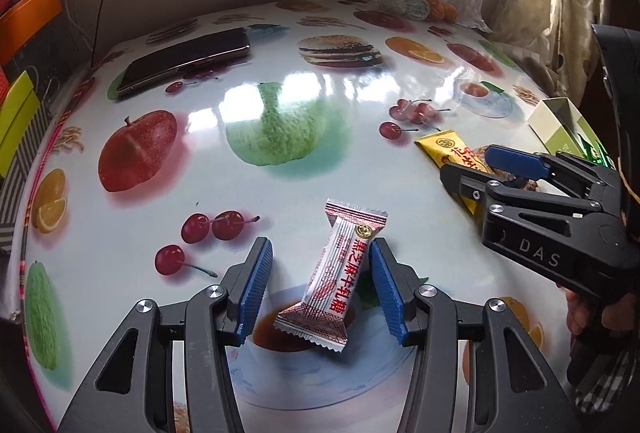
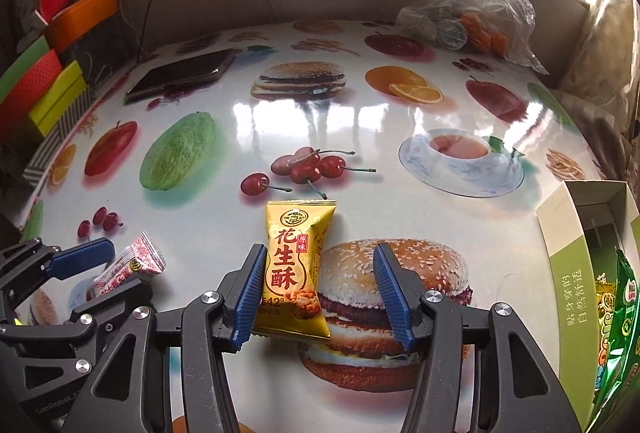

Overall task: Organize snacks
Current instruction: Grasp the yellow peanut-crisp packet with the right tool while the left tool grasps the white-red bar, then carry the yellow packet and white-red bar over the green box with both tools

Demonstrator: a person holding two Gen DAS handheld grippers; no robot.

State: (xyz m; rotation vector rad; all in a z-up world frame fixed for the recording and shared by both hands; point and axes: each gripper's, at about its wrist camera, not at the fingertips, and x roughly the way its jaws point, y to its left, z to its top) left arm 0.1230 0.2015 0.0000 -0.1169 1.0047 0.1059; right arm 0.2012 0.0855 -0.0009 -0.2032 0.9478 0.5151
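A: Two wrapped sweets, one per tool. Why so?
B: Each can be lifted at once. The left gripper (image 1: 320, 293) stands spread around the white, red-lettered candy wrapper (image 1: 334, 275) on the glossy fruit-printed tabletop (image 1: 240, 105); the right gripper (image 2: 320, 291), also spread, straddles the yellow foil peanut-crisp packet (image 2: 294, 273).
A: Bound where?
B: Probably the open white-and-green cardboard box (image 2: 568, 257).

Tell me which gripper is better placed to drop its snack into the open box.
Right. The open box sits just beside the right gripper, which brackets the yellow snack. The left gripper, around the white candy, is farther away.
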